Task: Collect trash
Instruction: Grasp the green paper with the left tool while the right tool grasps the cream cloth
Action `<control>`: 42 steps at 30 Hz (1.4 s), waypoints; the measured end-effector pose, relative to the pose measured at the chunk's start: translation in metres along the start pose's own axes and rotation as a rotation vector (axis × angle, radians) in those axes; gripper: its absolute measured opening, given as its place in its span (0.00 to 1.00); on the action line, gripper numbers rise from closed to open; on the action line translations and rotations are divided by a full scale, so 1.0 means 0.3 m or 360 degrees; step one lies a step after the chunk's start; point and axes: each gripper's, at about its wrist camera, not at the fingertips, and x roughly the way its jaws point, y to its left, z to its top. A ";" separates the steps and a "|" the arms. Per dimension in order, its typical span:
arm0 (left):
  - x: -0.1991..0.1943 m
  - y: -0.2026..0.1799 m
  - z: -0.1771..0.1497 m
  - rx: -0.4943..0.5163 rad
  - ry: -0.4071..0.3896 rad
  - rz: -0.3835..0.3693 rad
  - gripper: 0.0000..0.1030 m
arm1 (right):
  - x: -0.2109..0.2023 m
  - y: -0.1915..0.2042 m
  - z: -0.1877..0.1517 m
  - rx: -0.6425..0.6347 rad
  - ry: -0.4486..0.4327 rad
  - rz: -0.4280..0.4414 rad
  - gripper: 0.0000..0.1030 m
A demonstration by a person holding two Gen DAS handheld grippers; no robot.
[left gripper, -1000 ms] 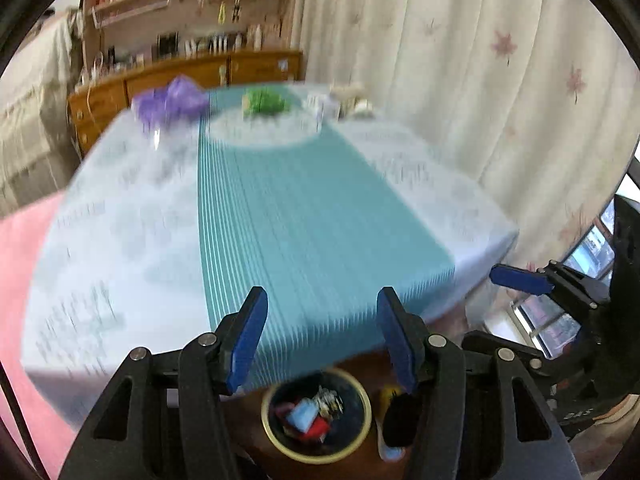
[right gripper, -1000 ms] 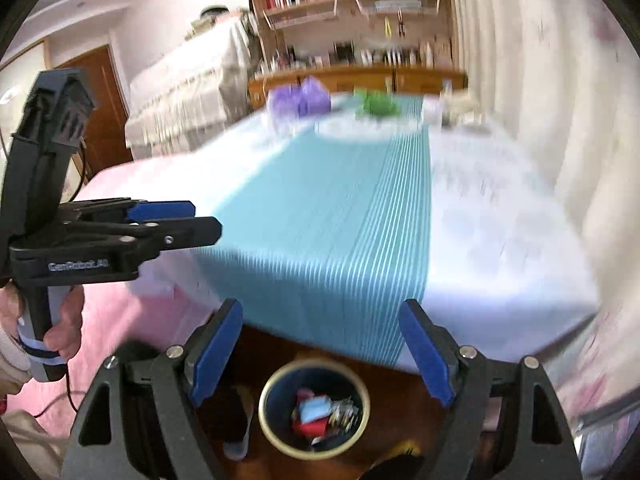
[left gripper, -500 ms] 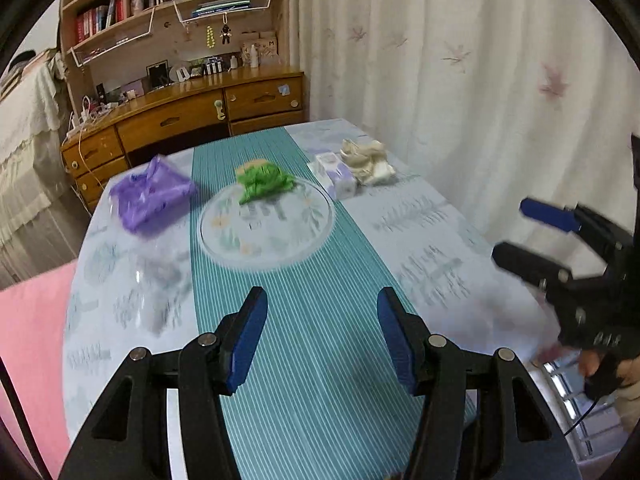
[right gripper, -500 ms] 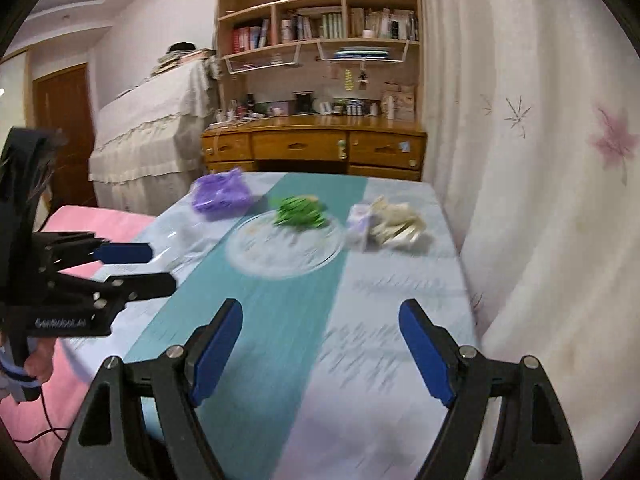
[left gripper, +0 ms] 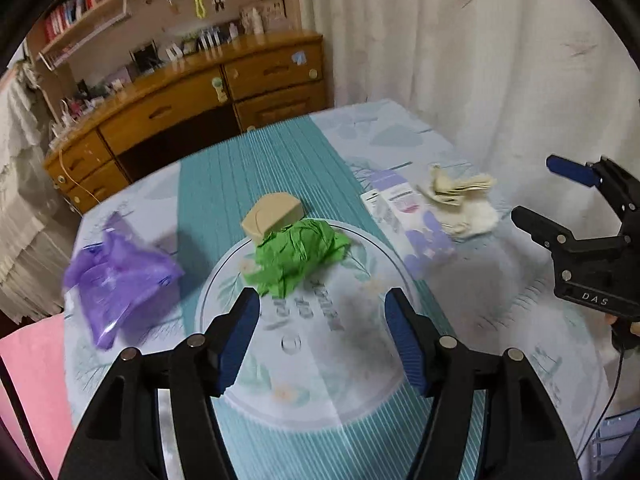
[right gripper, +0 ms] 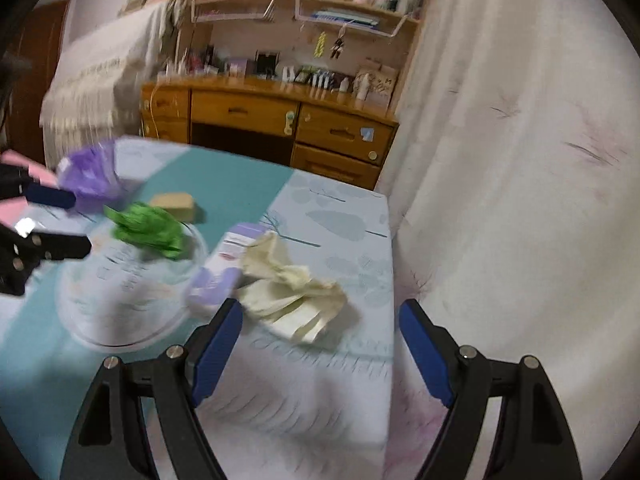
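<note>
Centring the released, empty left claw (left gripper: 322, 334), its jaws just widened, over the green paper (left gripper: 298, 254) is advised before clenching; the right claw (right gripper: 320, 354) is released too.

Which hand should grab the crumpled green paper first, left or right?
Probably the left. The left gripper is open right in front of the green paper on the plate. The right gripper faces the cream wad instead.

left hand-held gripper (left gripper: 322, 330): jaws just widened, empty | right hand-held gripper (right gripper: 320, 354): open
</note>
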 end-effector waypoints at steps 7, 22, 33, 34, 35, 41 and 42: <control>0.200 0.006 0.055 0.0093 0.0116 0.0055 0.62 | 0.170 0.041 0.018 -0.0312 0.0050 -0.0069 0.79; 0.246 0.083 0.079 0.0048 0.0109 0.0080 0.62 | 0.239 0.053 -0.002 -0.0267 0.0072 0.0162 0.09; 0.289 0.117 0.153 0.0000 0.0136 -0.0075 0.62 | 0.249 -0.002 0.002 -0.0058 0.0078 0.0304 0.09; 0.302 0.110 0.159 0.0009 0.0145 -0.0071 0.62 | 0.250 -0.002 0.003 -0.0057 0.0084 0.0309 0.09; 0.314 0.103 0.164 0.0023 0.0152 -0.0059 0.62 | 0.251 -0.003 0.004 -0.0057 0.0084 0.0312 0.09; 0.351 0.057 0.186 0.0077 0.0118 0.0021 0.59 | 0.257 0.001 0.001 -0.0056 0.0071 0.0320 0.09; 0.344 0.052 0.188 0.0071 0.0096 0.0018 0.41 | 0.258 0.004 0.000 -0.0057 0.0070 0.0318 0.10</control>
